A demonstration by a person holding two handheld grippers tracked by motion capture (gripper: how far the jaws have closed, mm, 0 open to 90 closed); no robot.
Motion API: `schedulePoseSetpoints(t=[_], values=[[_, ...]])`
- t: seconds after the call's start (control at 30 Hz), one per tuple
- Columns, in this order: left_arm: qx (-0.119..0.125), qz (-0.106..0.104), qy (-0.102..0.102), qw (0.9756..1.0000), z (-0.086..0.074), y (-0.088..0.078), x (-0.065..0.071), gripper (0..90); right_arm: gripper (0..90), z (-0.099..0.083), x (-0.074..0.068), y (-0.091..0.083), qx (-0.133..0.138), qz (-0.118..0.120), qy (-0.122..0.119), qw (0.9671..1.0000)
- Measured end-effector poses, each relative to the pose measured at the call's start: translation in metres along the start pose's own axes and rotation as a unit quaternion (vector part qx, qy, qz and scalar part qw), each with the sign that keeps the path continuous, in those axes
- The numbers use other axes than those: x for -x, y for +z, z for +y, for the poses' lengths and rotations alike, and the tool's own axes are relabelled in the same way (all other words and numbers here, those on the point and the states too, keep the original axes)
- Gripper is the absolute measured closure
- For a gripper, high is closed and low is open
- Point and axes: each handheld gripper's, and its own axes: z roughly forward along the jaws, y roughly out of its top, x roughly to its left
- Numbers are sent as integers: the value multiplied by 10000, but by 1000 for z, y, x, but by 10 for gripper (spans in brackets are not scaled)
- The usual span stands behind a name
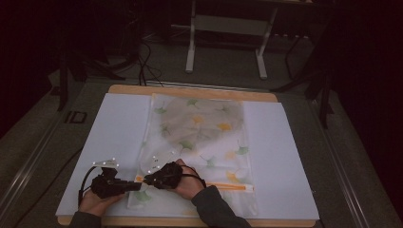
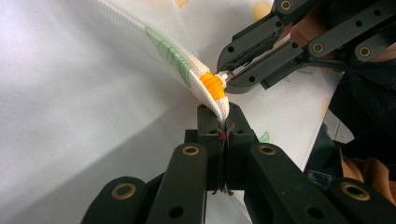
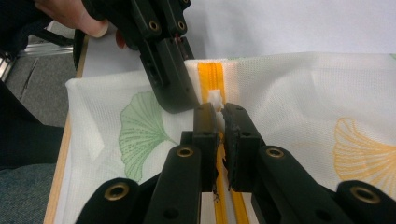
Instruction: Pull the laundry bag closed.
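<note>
The left gripper [image 2: 223, 122] has its black jaws pressed together on a fold of the white mesh pouch printed with green and yellow ginkgo leaves [image 2: 168, 49], pinching the woven fabric just below the end of the orange zipper [image 2: 211, 85] and lifting it into a ridge. The right gripper [image 3: 219, 122] has its jaws nearly closed around the small white zipper pull [image 3: 215, 98], which sits at the top of the orange tape between them. In the left gripper view that same pull is held at the tips of the right gripper's linked black arms, touching the orange end.

The pouch is a fine, slightly see-through net, rectangular, lying flat and lengthwise down the middle of the table, its zippered end nearest the person. From above, both grippers meet at its near left corner, a hand behind each.

Beneath it lies a smooth white sheet [image 1: 119, 128] covering a light wooden tabletop [image 1: 190, 91]. The room is dim, with grey floor, dark cables and a pale metal frame [image 1: 228, 28] beyond the table.

No writing is legible.
</note>
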Motion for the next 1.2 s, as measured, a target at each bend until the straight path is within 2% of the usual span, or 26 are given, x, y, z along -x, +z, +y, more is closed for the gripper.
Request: schedulePoseSetpoints(t=[0.53, 1.2], values=[[131, -63, -56, 9999, -1, -3, -2, 885, 843, -9, 3, -5, -86, -44, 13, 10000], [238, -98, -41, 9997, -1, -8, -1, 884, 843, -23, 8, -22, -264, -173, 28, 9995]])
